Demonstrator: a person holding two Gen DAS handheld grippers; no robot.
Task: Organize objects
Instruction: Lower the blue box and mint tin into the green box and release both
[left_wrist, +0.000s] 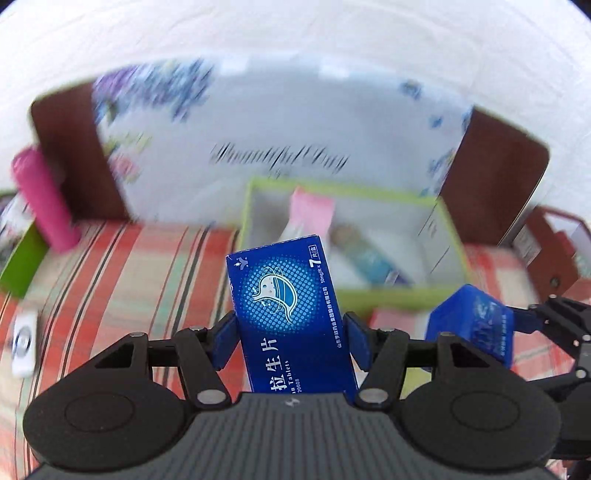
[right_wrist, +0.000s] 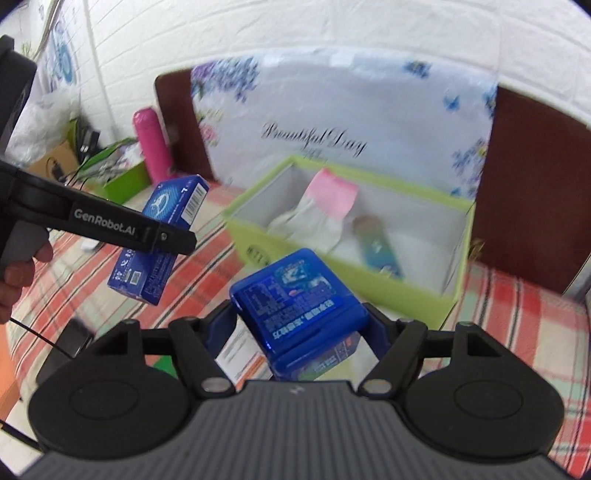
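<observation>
— What did the left gripper (left_wrist: 291, 341) have?

— A flat, glossy blue cardboard tablet box (left_wrist: 291, 317), printed with a pale dotted disc and white lettering. The blue pads were closed on its two long sides, and the box stood nearly upright, lifted clear of the red-and-white checked woven cloth (left_wrist: 140, 266).

— And the right gripper (right_wrist: 301, 332)?

— Its jaws were shut on a chunky, rounded blue plastic case (right_wrist: 299, 299) with a shiny printed label on top (the print was too blurred to read). It too was held above the cloth.

— Where were they relative to the bin?

— Both sat just in front of the rectangular lime-green open box (right_wrist: 332, 269) with pale inner walls. Inside lay a white fabric sock with a pink cuff (right_wrist: 321, 206) and a slim teal tube (right_wrist: 376, 247).

— Anything behind?

— A white panel with purple flower print and cursive script (right_wrist: 332, 122) leaned against a dark brown board (right_wrist: 532, 177). A smooth pink cylindrical bottle (right_wrist: 151, 144) stood to the left, beside a smaller green box (right_wrist: 125, 177).
</observation>
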